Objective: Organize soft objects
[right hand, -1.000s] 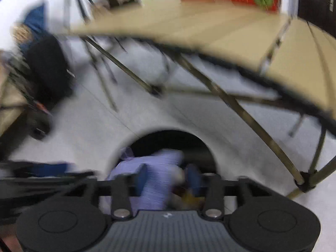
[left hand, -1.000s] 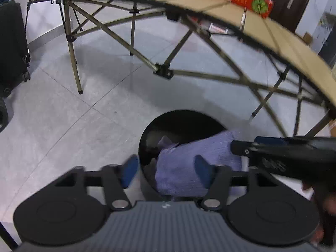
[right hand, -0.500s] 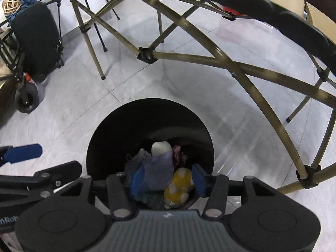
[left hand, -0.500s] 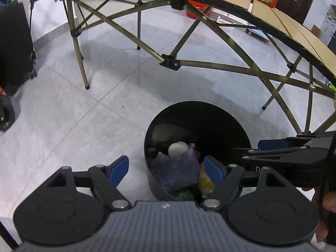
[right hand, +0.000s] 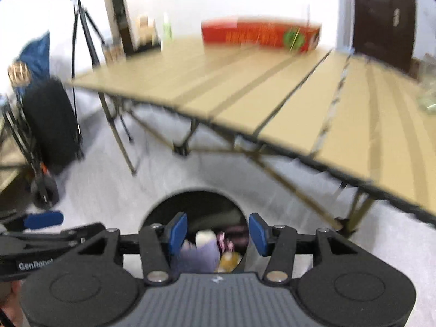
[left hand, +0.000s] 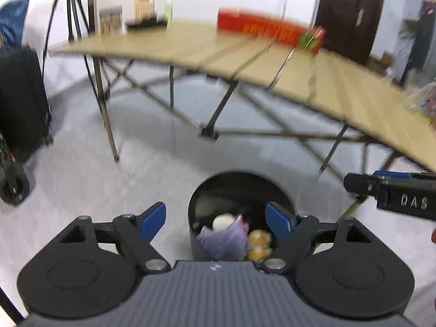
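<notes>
With both the left gripper (left hand: 215, 219) and right gripper (right hand: 218, 231) apart and empty above the bin (left hand: 203, 190), the purple cloth (left hand: 224, 241) heaped atop the toys could spill out if bumped.

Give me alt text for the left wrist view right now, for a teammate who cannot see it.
The left gripper hangs open and empty above a round black bin on the grey floor, holding a purple cloth, a white ball-like item and a yellow plush. Beyond stands a tan slatted folding table; the right gripper enters from the right edge.
</notes>
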Demonstrator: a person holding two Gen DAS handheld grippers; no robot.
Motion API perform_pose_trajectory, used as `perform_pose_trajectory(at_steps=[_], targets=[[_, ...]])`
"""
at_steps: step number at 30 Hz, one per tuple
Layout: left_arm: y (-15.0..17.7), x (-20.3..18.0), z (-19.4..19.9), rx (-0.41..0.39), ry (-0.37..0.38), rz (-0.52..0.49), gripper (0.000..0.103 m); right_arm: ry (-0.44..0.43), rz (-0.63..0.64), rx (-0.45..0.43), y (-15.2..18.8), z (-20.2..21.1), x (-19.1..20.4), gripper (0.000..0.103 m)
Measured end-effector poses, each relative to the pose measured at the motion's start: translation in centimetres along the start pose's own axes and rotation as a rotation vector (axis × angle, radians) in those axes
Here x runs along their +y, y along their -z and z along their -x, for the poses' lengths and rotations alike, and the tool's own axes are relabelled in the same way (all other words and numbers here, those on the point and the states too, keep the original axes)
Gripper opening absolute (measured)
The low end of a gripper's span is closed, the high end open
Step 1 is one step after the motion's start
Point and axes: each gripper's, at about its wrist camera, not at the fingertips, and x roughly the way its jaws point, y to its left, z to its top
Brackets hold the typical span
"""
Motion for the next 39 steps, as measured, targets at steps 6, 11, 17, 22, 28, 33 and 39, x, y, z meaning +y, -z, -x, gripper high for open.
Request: perform_pose_trajectory(at_steps=[6, 11, 17, 22, 28, 33, 39], targets=[[2.8, -1.0, 15.8, -0.393, -0.025, -0.041, 0.1, 0.026, 0.008, -0.316, 2.1, 15.6, 2.2, 0.062], [6.2, -1.3, 24.4, -0.525, 0.021, -0.094, 0.103, 0.053, 0.071, -0.527, 5.5, 25.6, 4.3, 0.085], [10.7, -1.9, 27.9, -0.46, 0.047, -0.099, 0.103, 0.035, 0.064, -0.522, 10.4, 30.6, 5.2, 0.092], [14.3, -0.8, 29.9, -0.427, 0.029, -0.079, 0.103, -0.009, 0.073, -0.466, 15.6, 32.0, 6.9, 0.092], [16.7, 0.5, 31.6, -0.425, -0.013, -0.049, 0.103, -0.02, 0.142, -0.465, 18.6, 33.9, 9.7, 0.1], [17.4, 0.4, 32.5, -0.432, -0.014, -0.057, 0.103, -0.026, 0.121, -0.478, 19.0, 34.5, 9.8, 0.1], [17.8, 0.4, 32.9, -0.433, -0.016, -0.055, 0.103, -0.037, 0.099, -0.481, 19.3, 34.5, 9.6, 0.1]])
